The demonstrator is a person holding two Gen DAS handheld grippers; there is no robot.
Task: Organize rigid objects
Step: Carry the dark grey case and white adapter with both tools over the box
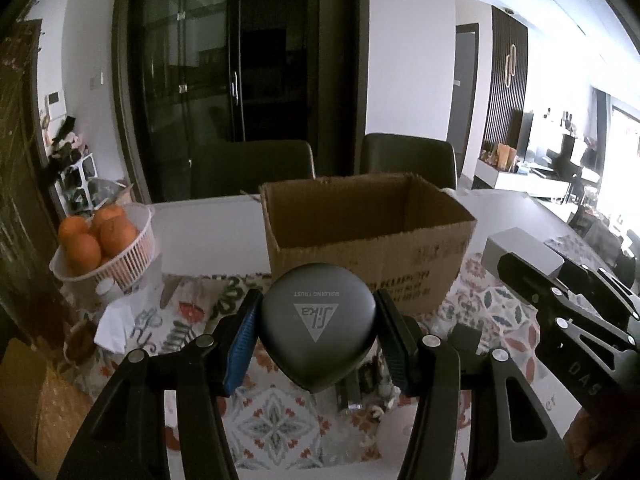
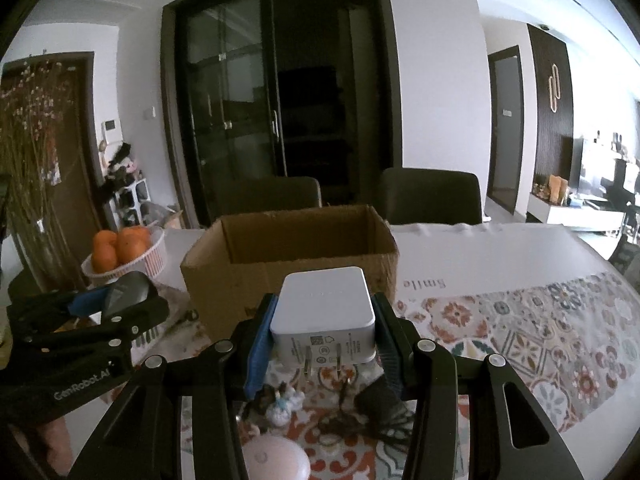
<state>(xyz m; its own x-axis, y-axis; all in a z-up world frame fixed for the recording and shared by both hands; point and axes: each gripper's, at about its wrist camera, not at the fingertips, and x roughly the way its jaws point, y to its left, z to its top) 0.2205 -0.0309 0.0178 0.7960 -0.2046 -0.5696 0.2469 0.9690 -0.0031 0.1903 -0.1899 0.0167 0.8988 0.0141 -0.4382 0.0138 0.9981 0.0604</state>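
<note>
Left tongs (image 1: 316, 332): pinching dark rounded case (image 1: 318, 320), held above the tabletop (image 1: 208, 232). Right tongs (image 2: 323, 332): pinching white plug adapter (image 2: 324, 312), prongs toward the camera. Cardboard box (image 1: 368, 256): open-topped, directly ahead of both; right tongs judged slightly nearer.

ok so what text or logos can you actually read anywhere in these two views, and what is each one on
"Sika" and "BUILDING TRUST", upside down, on the dark grey rounded case in the left gripper.
"GenRobot.AI" on the left gripper's body in the right wrist view.
"DAS", partly cut off, on the right gripper's body in the left wrist view.
"Smile" on the tablecloth.
Print on the cardboard box: too blurred.
Label on the white plug adapter in the right gripper: too small.
</note>
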